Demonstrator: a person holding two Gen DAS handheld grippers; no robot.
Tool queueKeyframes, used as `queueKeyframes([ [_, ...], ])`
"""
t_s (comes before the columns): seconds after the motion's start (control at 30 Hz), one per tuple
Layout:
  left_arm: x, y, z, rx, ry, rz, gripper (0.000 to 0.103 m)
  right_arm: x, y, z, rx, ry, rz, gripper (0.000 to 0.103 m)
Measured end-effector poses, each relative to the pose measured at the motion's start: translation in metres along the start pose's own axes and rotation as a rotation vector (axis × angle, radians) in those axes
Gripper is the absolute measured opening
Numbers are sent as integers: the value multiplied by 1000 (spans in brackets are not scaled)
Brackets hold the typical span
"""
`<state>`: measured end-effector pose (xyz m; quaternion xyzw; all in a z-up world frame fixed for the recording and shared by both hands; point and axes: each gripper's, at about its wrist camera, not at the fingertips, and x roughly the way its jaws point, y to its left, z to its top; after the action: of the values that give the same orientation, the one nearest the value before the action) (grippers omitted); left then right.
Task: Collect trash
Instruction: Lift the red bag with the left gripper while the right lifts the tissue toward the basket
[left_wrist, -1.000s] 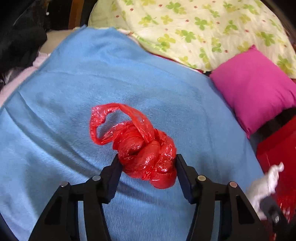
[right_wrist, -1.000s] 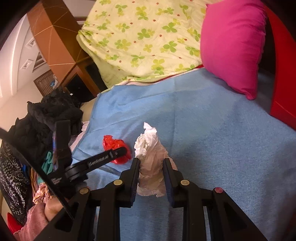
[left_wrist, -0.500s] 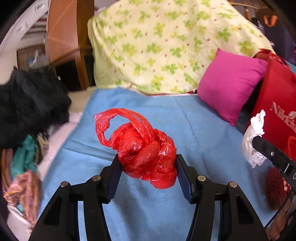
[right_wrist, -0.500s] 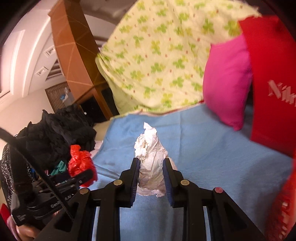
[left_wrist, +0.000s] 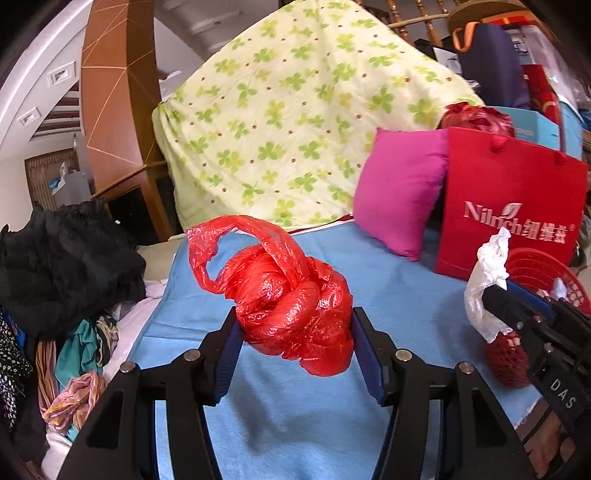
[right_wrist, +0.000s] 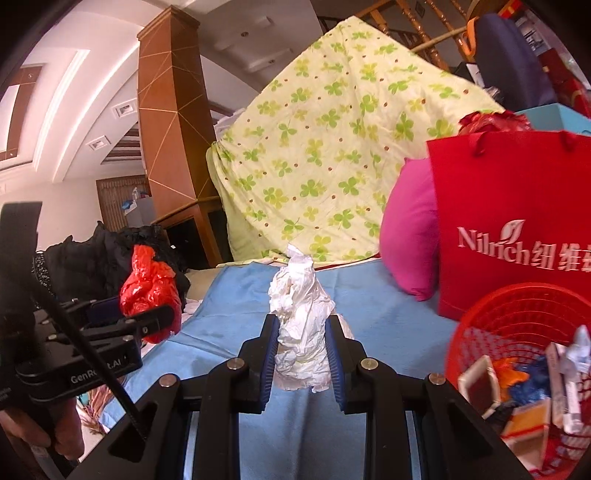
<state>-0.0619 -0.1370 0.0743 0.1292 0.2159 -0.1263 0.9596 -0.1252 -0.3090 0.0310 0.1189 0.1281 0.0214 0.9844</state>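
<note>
The left gripper (left_wrist: 295, 332) is closed on a crumpled red plastic bag (left_wrist: 291, 310), which is pinched between the two blue-padded fingers (left_wrist: 231, 354) and is held clear of the blue blanket (left_wrist: 295, 424) below it. A loose loop of the bag (left_wrist: 221, 251) stands up on its far left side.

The right gripper (right_wrist: 301, 354) is closed on a wad of white tissue paper (right_wrist: 301, 314). The wad is clamped at its lower half, and its twisted tip projects beyond the fingertips toward the far side. In the left wrist view the same wad (left_wrist: 487, 280) is seen at the right, held above the blanket.

A red mesh basket (right_wrist: 517, 314) is located near and to the right of the right gripper. Cartons and wrappers (right_wrist: 535, 391) are contained in it. Just behind the basket a red paper bag (right_wrist: 517, 206) with white lettering is stood upright. A pink cushion (left_wrist: 399, 188) is propped against the left side of the bag. A yellow sheet with a green clover print (left_wrist: 295, 122) is draped at the far side of the blanket. A pile of dark clothing (left_wrist: 62, 266) is located at the left edge of the blanket, with coloured fabrics (left_wrist: 81, 369) beside it on the near side.
</note>
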Motion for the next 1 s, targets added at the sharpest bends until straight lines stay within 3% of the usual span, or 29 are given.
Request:
queueKeyframes([
  [0.4, -48, -32, -1, 58, -59, -9, 59, -49, -31, -12, 62, -48, -40, 27],
  [1.0, -63, -42, -1, 97, -84, -25, 59, -55, -41, -14, 102, -63, -55, 27],
])
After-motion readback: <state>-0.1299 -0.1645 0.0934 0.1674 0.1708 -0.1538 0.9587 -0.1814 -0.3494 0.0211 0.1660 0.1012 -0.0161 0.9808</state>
